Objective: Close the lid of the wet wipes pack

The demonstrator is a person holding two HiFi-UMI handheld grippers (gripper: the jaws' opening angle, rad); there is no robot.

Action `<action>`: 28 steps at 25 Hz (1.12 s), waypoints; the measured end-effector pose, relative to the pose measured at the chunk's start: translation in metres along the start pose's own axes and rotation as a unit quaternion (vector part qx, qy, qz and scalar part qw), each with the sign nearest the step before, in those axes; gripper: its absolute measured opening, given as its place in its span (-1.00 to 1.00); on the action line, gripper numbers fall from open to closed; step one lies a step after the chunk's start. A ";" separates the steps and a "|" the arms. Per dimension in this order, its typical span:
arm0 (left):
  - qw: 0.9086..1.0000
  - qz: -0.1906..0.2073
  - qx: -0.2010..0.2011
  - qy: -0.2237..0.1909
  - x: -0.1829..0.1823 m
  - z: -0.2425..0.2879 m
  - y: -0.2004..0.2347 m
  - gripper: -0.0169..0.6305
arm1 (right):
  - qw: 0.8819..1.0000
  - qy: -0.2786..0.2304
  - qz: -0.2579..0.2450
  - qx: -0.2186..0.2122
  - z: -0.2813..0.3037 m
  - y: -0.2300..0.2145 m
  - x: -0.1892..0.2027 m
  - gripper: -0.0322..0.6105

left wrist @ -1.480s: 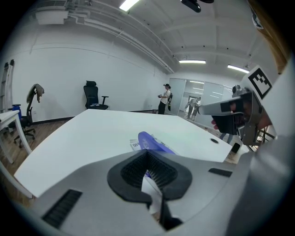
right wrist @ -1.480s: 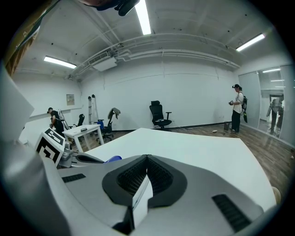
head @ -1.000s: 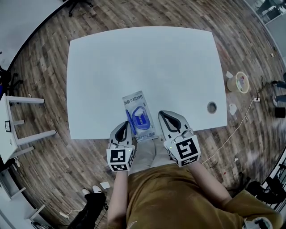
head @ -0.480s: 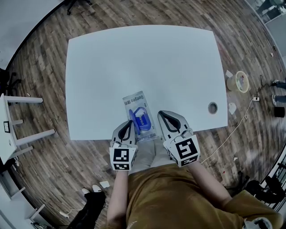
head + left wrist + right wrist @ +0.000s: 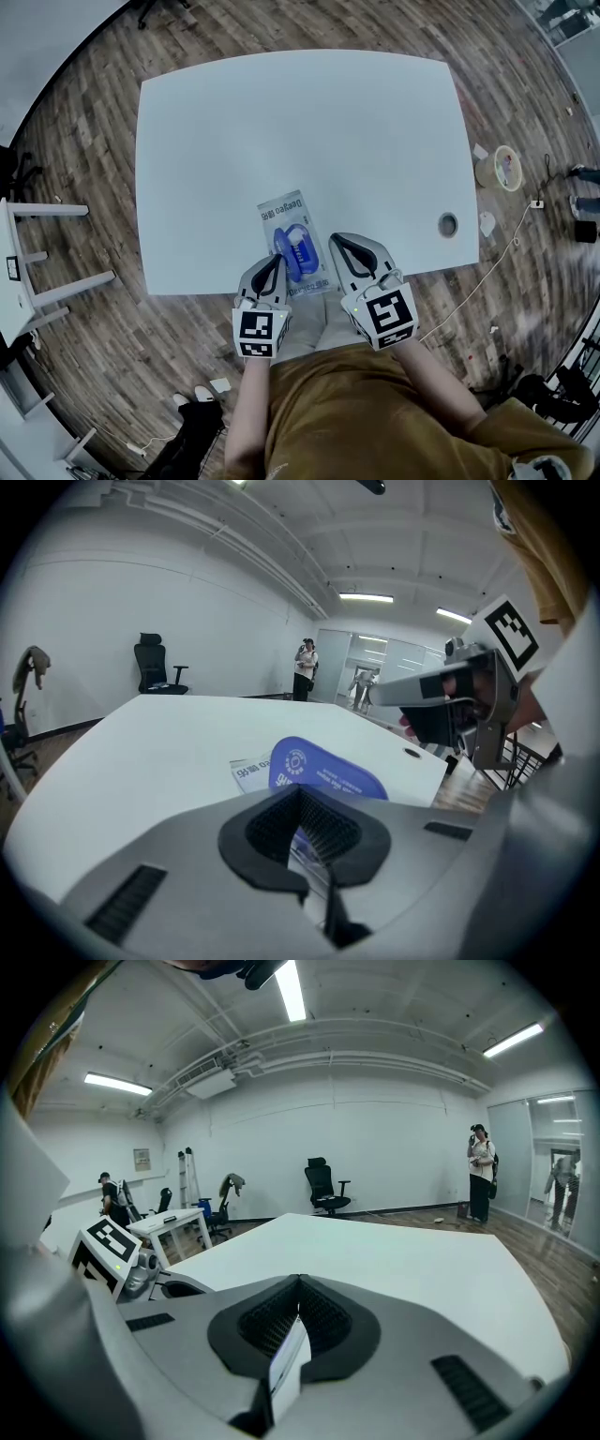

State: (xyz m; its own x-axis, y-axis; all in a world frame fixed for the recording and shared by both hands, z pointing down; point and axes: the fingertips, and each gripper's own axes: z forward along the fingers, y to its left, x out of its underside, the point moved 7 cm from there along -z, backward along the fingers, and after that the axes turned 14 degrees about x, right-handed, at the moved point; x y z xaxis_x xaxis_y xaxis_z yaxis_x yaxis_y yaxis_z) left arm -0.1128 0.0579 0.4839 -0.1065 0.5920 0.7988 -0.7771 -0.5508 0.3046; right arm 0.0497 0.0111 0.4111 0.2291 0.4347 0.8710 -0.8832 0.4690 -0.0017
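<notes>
Movement shows mostly at your left gripper (image 5: pixel 274 260). Over the last second it edges rightward along the near edge of the table (image 5: pixel 281 122), and its tips now sit just beside the near-left corner of the blue lid (image 5: pixel 293 251). Its jaws are pressed together with nothing held between them, so I judge you are using it as a pusher.

The lid changes with it. The earlier frames show it folded out to the left, and now it is swung up over the middle of the wet wipes pack (image 5: pixel 285 210). In the left gripper view it stands tilted just beyond the jaws, printed face toward you, so I judge it partway over and not yet snapped down.

The pack stays put, lying flat near the front edge of the table between your two grippers. Your right gripper (image 5: pixel 339 240) does not move. It rests just right of the pack and apart from it, jaws together, with a pale sliver at their seam that I cannot identify.

Writing next:
- **Pack:** the far end carries a brand word that reads like "Deeyeo", upside down to you, followed by characters too small to make out.
- **Lid:** it bears a round white emblem and a line of white print, neither legible.
- **Marker cubes:** the marker cubes (image 5: pixel 258 333) show only black-and-white square patterns.
</notes>
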 end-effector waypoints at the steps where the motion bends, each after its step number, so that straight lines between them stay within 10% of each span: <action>1: 1.000 0.000 0.003 0.000 0.000 0.001 0.000 -0.96 | 1.000 0.002 0.000 0.000 0.000 0.000 0.001 -0.88; 28: 0.999 -0.013 0.032 0.009 0.014 0.011 0.002 -0.96 | 0.999 0.031 -0.004 -0.020 0.015 0.016 0.020 -0.88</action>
State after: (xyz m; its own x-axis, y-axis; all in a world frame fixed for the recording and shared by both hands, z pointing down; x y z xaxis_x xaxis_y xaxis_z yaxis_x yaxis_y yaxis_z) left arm -0.1091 0.0586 0.5011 -0.0982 0.6167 0.7810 -0.7387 -0.5711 0.3580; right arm 0.0341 0.0153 0.4355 0.2615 0.4774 0.8389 -0.8647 0.5020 -0.0161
